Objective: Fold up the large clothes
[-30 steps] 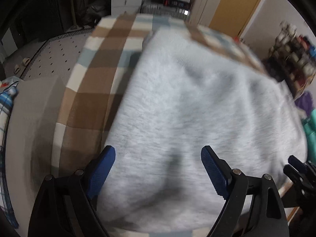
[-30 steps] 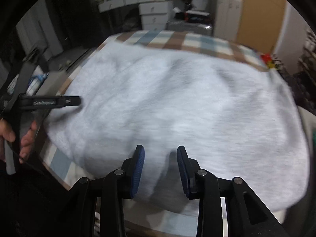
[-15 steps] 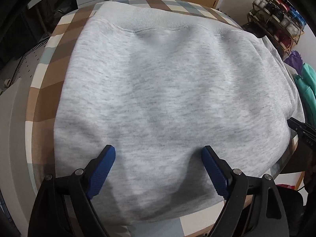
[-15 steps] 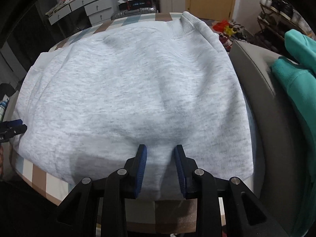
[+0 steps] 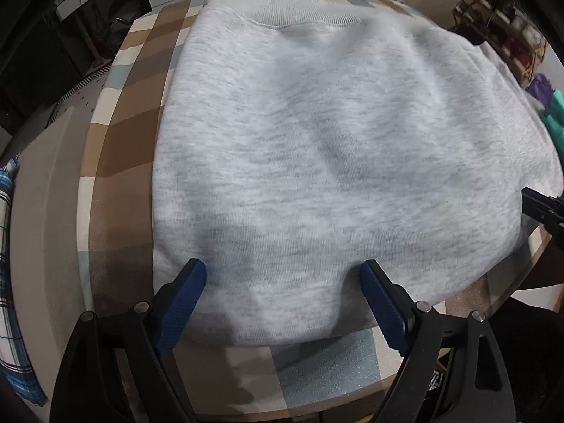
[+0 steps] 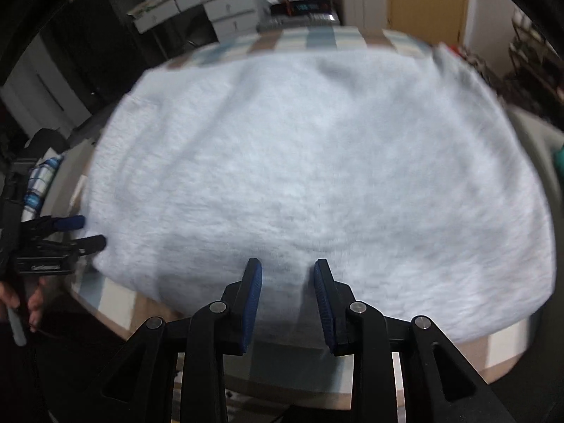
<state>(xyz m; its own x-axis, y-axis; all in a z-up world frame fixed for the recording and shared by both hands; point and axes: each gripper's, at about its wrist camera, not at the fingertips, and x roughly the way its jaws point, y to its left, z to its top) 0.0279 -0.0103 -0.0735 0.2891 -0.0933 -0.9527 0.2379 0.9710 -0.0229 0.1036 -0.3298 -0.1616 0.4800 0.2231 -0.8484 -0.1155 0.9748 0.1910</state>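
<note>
A light grey sweatshirt [image 5: 335,148] lies flat on a table with a brown, cream and blue checked cover [image 5: 123,112], ribbed hem at the far side. My left gripper [image 5: 282,282] stands wide open over the sweatshirt's near left edge, with cloth under its blue pads and nothing pinched. In the blurred right wrist view, my right gripper [image 6: 287,276] hovers over the sweatshirt [image 6: 317,162] near its front edge. Its jaws are narrowly apart and no fold shows between them. The left gripper [image 6: 83,232] shows there too, at the garment's left corner, with a hand below it.
A grey cushioned surface [image 5: 42,211] and a blue plaid cloth [image 5: 7,246] lie left of the table. A teal garment [image 5: 557,105] and a shelf of small things [image 5: 511,35] are to the right. White drawers [image 6: 225,10] stand behind. The table's front edge [image 5: 317,380] is close.
Both grippers have sunk closer to the sweatshirt's near edge and rolled a little. The left gripper has come further into the right wrist view. The sweatshirt lies as before.
</note>
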